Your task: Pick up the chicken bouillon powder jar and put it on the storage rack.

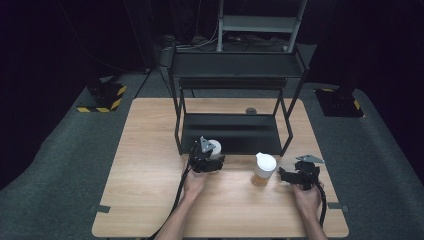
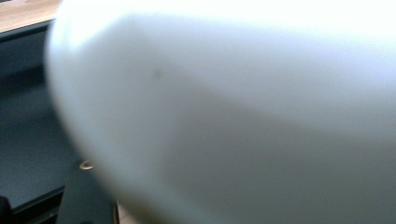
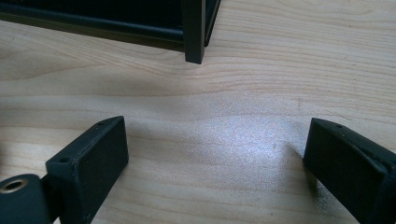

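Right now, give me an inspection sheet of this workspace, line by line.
Surface: light wooden table, bare wood in front.
Job's things: white cup at the shelf's front edge; the left gripper view has it close up.
Clutter: white-lidded jar with amber contents between the hands; black metal shelf at the back; small dark round thing behind it.
Grippers: left gripper shut on the white cup; right gripper open over bare wood, right of the jar.
Cables: black cable along the left forearm.
Surroundings: dark grey floor, hazard-striped bases.
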### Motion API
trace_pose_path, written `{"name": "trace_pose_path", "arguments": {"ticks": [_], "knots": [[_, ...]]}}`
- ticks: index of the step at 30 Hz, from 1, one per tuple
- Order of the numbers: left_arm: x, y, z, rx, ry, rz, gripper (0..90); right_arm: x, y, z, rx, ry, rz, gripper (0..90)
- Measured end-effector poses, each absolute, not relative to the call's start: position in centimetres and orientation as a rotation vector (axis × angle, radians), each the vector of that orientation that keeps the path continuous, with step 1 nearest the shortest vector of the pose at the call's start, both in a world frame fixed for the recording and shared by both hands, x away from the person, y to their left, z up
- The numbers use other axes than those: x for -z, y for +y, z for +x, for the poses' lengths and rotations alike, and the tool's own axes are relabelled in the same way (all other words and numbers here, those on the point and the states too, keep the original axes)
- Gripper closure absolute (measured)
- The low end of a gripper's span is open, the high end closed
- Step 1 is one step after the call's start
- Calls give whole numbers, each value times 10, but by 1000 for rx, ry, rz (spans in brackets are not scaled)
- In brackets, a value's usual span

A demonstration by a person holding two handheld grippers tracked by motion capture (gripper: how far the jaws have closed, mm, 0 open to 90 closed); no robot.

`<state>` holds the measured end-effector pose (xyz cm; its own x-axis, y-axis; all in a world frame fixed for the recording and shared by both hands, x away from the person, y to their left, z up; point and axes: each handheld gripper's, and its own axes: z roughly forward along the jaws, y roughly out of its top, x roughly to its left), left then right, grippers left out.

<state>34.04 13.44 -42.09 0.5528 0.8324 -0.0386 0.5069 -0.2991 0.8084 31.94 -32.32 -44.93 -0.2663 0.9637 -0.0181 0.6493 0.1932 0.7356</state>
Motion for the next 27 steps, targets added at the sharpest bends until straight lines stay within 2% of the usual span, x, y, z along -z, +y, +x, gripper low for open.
{"name": "trace_pose_path", "arguments": {"ticks": [10, 27], "knots": [[404, 136, 344, -485, 1042, 2002, 326, 449, -323, 319, -857, 1990, 1502, 58], [348, 142, 359, -380, 935, 2073, 332, 449, -323, 319, -857, 1990, 1500, 58]]}}
